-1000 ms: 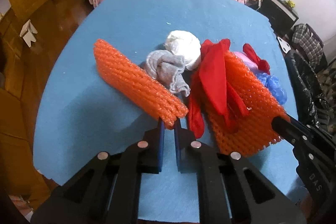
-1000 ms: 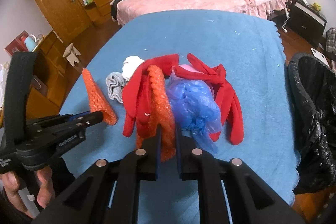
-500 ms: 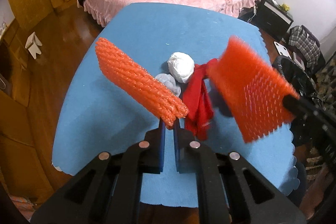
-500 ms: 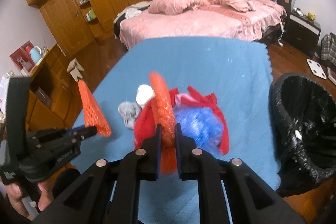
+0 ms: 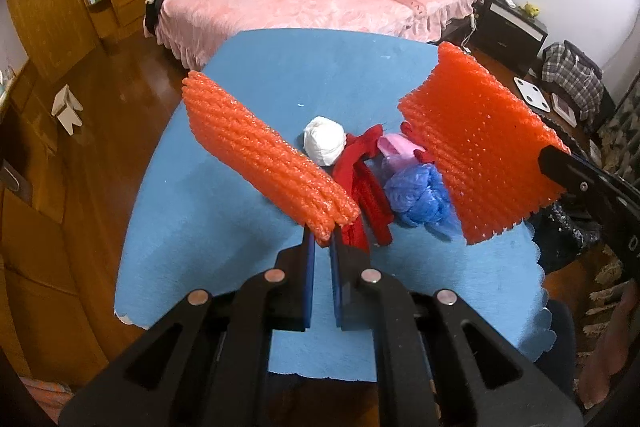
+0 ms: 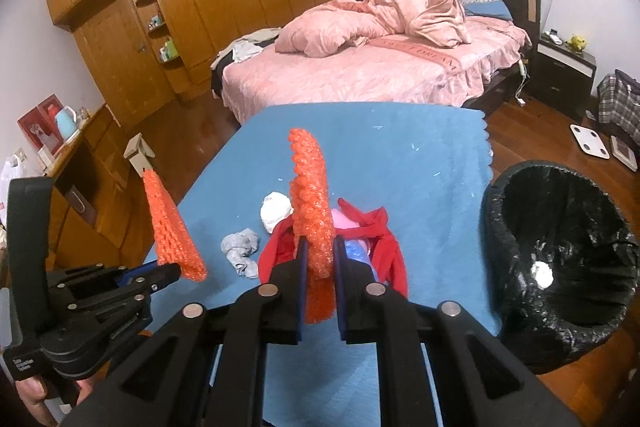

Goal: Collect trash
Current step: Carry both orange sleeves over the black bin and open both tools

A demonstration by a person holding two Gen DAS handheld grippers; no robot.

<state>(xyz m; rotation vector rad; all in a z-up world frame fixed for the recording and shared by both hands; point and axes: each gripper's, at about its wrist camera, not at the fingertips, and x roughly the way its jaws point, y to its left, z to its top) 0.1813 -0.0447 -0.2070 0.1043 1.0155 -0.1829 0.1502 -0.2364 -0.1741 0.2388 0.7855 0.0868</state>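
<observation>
The left hand-held gripper [image 5: 322, 239] was clamped on the corner of one orange foam net [image 5: 260, 155], and the right hand-held gripper [image 6: 319, 259] pinched a second orange foam net [image 6: 310, 195], both lifted above the blue worktop [image 5: 208, 211]. At centre frame lay a white wad [image 5: 324, 141], red cloth [image 5: 360, 167] and blue plastic [image 5: 420, 199]. The black-lined bin [image 6: 560, 259] stood at right.

Left foam net [image 5: 256, 151]: orange foam mesh, knobbly, slight sheen. Right foam net [image 5: 476, 143], at 3 o'clock from it: same ribbed foam. Worktop [image 5: 224, 227]: blue cloth cover, matt, fine nap, scalloped edge. White wad [image 5: 324, 141]: crumpled paper, matt. Blue bag [image 5: 420, 199]: thin plastic film, crinkled, glossy. Red cloth [image 5: 364, 183]: soft, matt. Bin liner [image 6: 560, 267] at 3 o'clock: black plastic, shiny, wrinkled. Left claw [image 5: 323, 247], right claw [image 6: 319, 259]: matt black plastic, metal studs. Floor [image 5: 100, 99]: polished wood.
</observation>
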